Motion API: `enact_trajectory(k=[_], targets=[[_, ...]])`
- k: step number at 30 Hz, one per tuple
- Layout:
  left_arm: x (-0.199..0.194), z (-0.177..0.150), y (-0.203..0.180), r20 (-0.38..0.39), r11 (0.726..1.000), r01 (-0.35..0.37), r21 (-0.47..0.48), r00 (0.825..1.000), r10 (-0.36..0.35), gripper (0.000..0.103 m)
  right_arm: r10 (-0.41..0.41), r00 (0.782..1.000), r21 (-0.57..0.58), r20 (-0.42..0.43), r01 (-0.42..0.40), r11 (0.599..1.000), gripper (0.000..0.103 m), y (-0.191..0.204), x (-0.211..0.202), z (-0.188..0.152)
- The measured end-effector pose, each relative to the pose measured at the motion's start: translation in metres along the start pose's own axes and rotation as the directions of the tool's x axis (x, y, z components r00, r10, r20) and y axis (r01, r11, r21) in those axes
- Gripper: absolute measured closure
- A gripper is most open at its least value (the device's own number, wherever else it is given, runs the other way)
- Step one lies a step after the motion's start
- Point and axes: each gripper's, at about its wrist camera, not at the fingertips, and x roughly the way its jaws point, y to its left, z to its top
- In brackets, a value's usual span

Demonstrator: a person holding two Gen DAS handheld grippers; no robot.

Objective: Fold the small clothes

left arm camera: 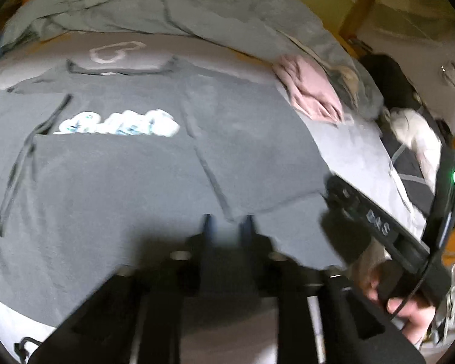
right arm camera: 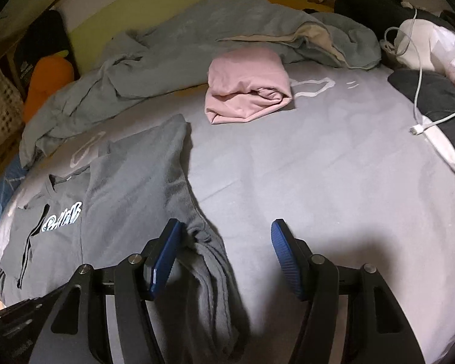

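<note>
While a light grey bed sheet [right arm camera: 333, 182] printed with pale outline shapes covers the whole working surface, a rumpled grey-blue duvet [right arm camera: 173, 57] is heaped along its far edge. On the sheet lies the dark grey cotton T-shirt [left arm camera: 112, 163] with a white-and-blue printed logo on the chest, collar pointing away toward the duvet; both sides are folded in over the front, and the folded panel partly covers the logo. In the right wrist view, the shirt's near right corner is bunched into ridges beside the left blue pad. A folded pink garment [right arm camera: 245, 91] sits well apart from the shirt, just in front of the duvet. A white charging cable [right arm camera: 430, 121] trails over dark and white clothing at the sheet's right side. The right gripper [right arm camera: 227, 261] hangs over the shirt's bunched edge with its jaws wide apart, nothing pressed between the pads. The left gripper [left arm camera: 229, 227] is blurred above the shirt's lower hem; its jaws stand a little apart, and I cannot tell whether cloth is pinched. A hand [left arm camera: 409, 309] grips the right tool's handle.
</note>
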Motion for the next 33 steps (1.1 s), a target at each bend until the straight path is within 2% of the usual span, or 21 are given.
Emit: enact_trajectory(k=[1,2,3,6,8,10,11,13,16,20,22,28,31,32,33], targets=[[-0.003,0.004,0.005,0.019,0.999,-0.044,-0.012,0.999,0.044,0.064,-0.015,1.000,-0.004,0.000,0.015,1.000,0.041,0.000,-0.001,0.000],[-0.005,0.009,0.011,0.036,0.997,-0.076,-0.023,0.996,0.077,0.064,-0.024,1.000,0.002,0.006,0.024,1.000,0.041,-0.001,-0.003,-0.001],[-0.005,0.018,0.019,0.038,0.996,-0.078,-0.038,0.996,0.080,0.063,-0.022,1.000,0.008,0.006,0.022,1.000,0.041,-0.003,-0.004,-0.002],[0.006,0.054,0.043,0.022,0.993,-0.004,-0.114,1.000,0.007,0.055,-0.022,0.999,0.035,0.030,0.021,0.999,0.041,-0.008,-0.009,-0.002],[0.022,0.079,0.056,-0.009,0.989,0.032,-0.146,0.999,-0.033,0.054,-0.027,0.998,0.060,0.063,0.024,0.998,0.041,-0.012,-0.015,0.000],[0.039,0.103,0.072,-0.013,0.971,0.092,-0.222,0.995,-0.097,0.055,-0.017,0.996,0.084,0.088,0.010,0.996,0.041,-0.017,-0.020,0.002],[0.046,0.112,0.081,-0.008,0.952,0.118,-0.283,0.992,-0.125,0.055,-0.014,0.995,0.099,0.097,0.004,0.995,0.041,-0.020,-0.022,0.003],[0.064,0.131,0.098,-0.014,0.909,0.165,-0.383,0.983,-0.185,0.059,-0.008,0.996,0.124,0.094,-0.004,0.992,0.041,-0.026,-0.022,0.006],[0.086,0.147,0.113,-0.049,0.857,0.229,-0.461,0.958,-0.282,0.064,0.007,0.998,0.162,0.065,-0.017,0.987,0.041,-0.034,-0.017,0.005],[0.099,0.147,0.112,-0.093,0.824,0.291,-0.487,0.920,-0.380,0.065,0.063,0.997,0.208,0.052,-0.073,0.976,0.041,-0.040,-0.014,0.006],[0.101,0.141,0.108,-0.108,0.814,0.313,-0.489,0.904,-0.413,0.065,0.064,0.996,0.205,0.059,-0.075,0.976,0.041,-0.039,-0.016,0.006],[0.113,0.135,0.108,-0.073,0.778,0.324,-0.538,0.902,-0.426,0.065,0.093,0.994,0.198,0.056,-0.103,0.975,0.041,-0.033,-0.017,0.004],[0.113,0.136,0.105,-0.076,0.788,0.297,-0.539,0.915,-0.396,0.100,0.085,0.995,0.198,0.059,-0.095,0.975,0.041,-0.034,-0.017,0.005],[0.107,0.134,0.108,-0.065,0.785,0.266,-0.560,0.930,-0.362,0.100,0.085,0.995,0.202,0.059,-0.096,0.975,0.041,-0.035,-0.017,0.005],[0.093,0.131,0.112,-0.016,0.765,0.276,-0.582,0.937,-0.350,0.100,0.090,0.994,0.204,0.054,-0.099,0.974,0.041,-0.036,-0.016,0.005]])
